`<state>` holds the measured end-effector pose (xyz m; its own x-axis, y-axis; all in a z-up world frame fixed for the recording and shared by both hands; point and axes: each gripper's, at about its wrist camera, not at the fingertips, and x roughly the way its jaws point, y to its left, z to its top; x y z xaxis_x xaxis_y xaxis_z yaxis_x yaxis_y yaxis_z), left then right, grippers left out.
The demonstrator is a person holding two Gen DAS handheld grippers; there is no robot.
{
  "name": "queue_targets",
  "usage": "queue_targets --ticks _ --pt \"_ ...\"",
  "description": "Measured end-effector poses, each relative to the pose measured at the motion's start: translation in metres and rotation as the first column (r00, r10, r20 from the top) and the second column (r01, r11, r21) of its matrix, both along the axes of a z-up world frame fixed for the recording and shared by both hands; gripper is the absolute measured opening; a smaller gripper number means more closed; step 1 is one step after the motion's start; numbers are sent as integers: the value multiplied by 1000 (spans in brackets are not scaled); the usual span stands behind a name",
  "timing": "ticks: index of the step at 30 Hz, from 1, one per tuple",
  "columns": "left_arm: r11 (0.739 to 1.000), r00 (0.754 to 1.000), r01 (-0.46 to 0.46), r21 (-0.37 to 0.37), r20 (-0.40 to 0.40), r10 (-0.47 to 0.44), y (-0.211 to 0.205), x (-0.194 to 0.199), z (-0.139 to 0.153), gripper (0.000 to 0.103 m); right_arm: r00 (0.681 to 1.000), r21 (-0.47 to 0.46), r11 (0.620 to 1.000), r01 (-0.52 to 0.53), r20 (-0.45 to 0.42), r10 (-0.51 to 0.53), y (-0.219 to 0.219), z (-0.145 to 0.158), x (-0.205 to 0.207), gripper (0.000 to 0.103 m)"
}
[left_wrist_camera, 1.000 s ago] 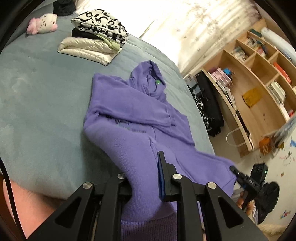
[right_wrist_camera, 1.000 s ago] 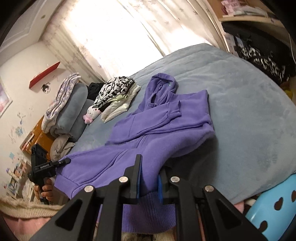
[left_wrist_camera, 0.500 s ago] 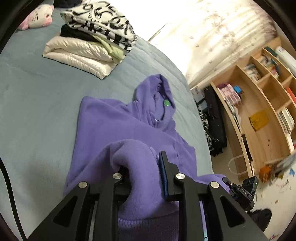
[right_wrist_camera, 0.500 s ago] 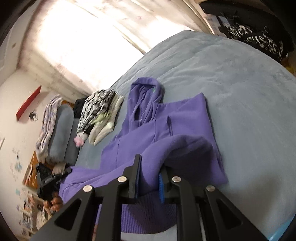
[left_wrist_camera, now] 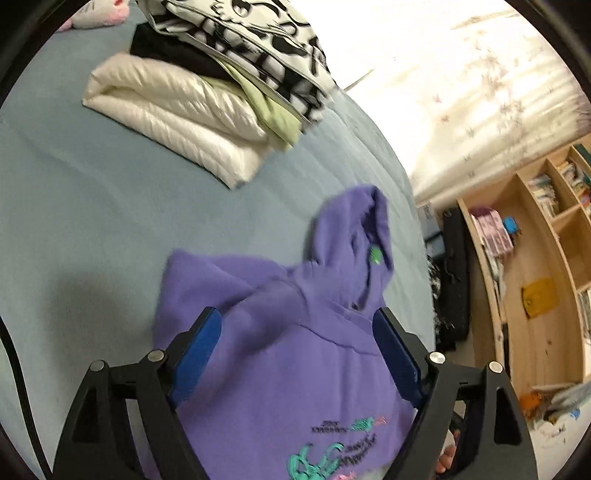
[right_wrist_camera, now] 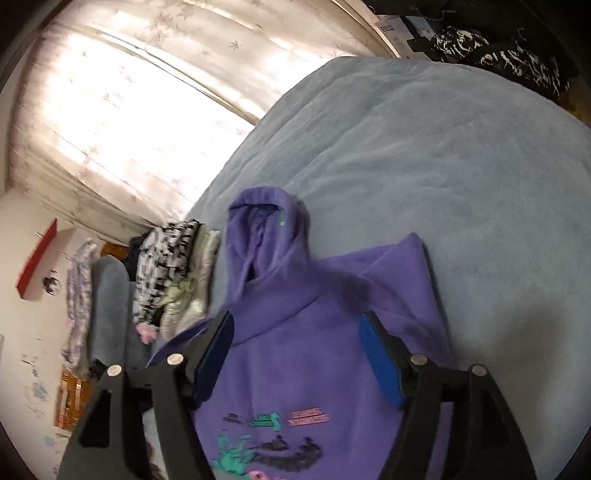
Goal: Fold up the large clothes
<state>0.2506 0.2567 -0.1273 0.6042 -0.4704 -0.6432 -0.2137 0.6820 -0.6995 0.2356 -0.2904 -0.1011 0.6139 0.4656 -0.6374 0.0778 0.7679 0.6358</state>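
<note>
A purple hoodie [left_wrist_camera: 280, 369] lies folded on the grey-blue bed [left_wrist_camera: 92, 221], printed graphic up, its hood [left_wrist_camera: 354, 236] pointing away. My left gripper [left_wrist_camera: 297, 314] hovers over the hoodie's shoulder area. Its jaws are opening, the blue pads stand wide apart and do not press the cloth beneath them. In the right wrist view the same hoodie [right_wrist_camera: 295, 369] fills the lower middle of the bed [right_wrist_camera: 443, 166]. My right gripper [right_wrist_camera: 295, 317] is likewise opening just below the hood [right_wrist_camera: 258, 236], with the fabric under it and the pads clear of it.
A stack of folded clothes [left_wrist_camera: 207, 92], cream at the bottom and black-and-white on top, sits further up the bed, with a pink plush toy [left_wrist_camera: 96, 14] behind it. A wooden bookshelf [left_wrist_camera: 535, 258] stands right of the bed. Curtains [right_wrist_camera: 129, 92] and pillows [right_wrist_camera: 107, 306] lie beyond.
Both grippers carried the hoodie's lower part forward over the body toward the hood, then let go of it. Their jaws went from shut on the fabric to wide apart.
</note>
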Motion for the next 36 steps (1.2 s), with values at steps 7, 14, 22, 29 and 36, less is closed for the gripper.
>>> queue_targets --ticks 7,14,22,29,36 --pt "973 997 51 226 -68 -37 -10 21 -18 83 1000 -110 994 5 -2 -5 -4 -17 16 70" --pt "904 989 141 403 -107 -106 -33 35 -38 79 998 -232 971 -54 -31 48 6 -43 43 70" --pt "876 982 173 451 -147 -118 -40 61 -66 38 992 -320 941 -110 -96 84 30 -75 77 50" --pt "891 985 158 425 -124 -116 -45 57 -64 6 996 -299 951 -83 -59 69 21 -70 68 7" --pt "930 991 124 345 -87 -100 -31 49 -55 6 999 -156 988 0 33 5 -13 -44 48 7"
